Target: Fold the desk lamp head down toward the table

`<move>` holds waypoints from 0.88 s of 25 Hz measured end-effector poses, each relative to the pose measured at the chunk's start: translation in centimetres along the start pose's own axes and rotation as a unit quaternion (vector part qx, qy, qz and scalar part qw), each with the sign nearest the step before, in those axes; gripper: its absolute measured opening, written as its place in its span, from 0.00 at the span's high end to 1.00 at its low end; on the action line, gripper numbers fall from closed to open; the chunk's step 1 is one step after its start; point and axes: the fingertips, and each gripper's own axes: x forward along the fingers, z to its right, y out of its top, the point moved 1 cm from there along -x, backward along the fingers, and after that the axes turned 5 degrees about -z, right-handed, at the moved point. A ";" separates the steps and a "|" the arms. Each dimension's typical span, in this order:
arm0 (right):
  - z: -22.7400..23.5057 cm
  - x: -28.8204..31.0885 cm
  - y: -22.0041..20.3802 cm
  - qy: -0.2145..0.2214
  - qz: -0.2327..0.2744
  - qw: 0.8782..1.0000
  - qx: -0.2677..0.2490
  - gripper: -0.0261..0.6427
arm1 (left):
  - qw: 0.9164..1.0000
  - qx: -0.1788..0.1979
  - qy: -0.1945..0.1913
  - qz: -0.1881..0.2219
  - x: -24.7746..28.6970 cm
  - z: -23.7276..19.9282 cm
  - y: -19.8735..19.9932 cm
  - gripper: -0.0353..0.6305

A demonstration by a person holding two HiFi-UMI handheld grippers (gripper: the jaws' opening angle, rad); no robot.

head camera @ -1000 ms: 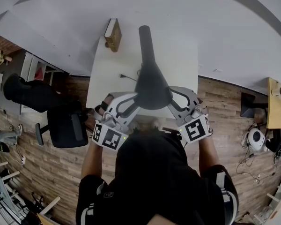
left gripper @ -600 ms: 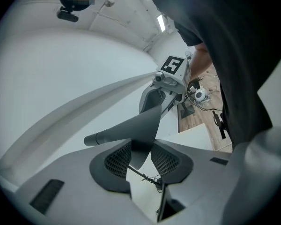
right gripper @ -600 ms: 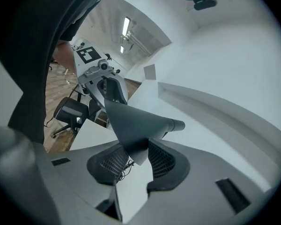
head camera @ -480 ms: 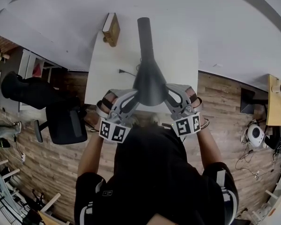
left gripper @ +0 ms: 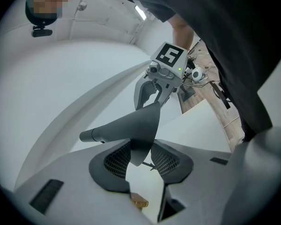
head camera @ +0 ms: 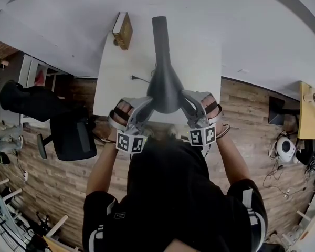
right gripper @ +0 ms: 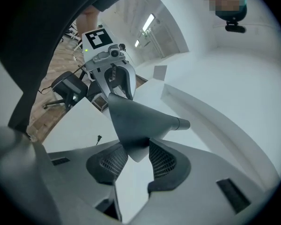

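Presently left gripper (head camera: 148,103) and right gripper (head camera: 184,96) clamp dark grey conical lamp head (head camera: 164,90) over near edge of white table (head camera: 121,77); right jaws opening

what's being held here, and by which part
The lamp head, by its flared rim: left gripper on the left edge, right gripper on the right edge, its jaws opening with the rim between them.

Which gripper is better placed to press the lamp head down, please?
Left, marginally. The left gripper and right gripper clasp opposite sides of the lamp head, mirrored, but the right gripper's jaws are opening around its rim.
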 end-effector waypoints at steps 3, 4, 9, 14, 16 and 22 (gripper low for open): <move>-0.5 0.5 -0.7 -0.015 -0.002 1.000 -0.023 0.74 | 1.000 0.020 0.015 -0.012 0.7 0.6 -0.6 0.74; -0.7 0.7 -0.9 -0.019 -0.003 0.999 -0.031 0.74 | 0.999 0.028 0.020 -0.016 0.9 0.7 -0.8 0.74; -1.4 1.5 -1.5 -0.035 -0.013 0.997 -0.065 0.73 | 0.997 0.061 0.043 -0.030 1.6 1.3 -1.6 0.74; -2.0 2.2 -2.4 -0.048 -0.024 0.995 -0.086 0.73 | 0.995 0.075 0.060 -0.037 2.5 1.9 -2.4 0.74; -2.2 2.7 -2.7 -0.053 -0.026 0.994 -0.095 0.72 | 0.994 0.080 0.064 -0.040 2.9 2.2 -2.9 0.74; -2.7 3.6 -3.5 -0.068 -0.031 0.990 -0.118 0.72 | 0.992 0.091 0.071 -0.049 3.9 2.7 -3.8 0.74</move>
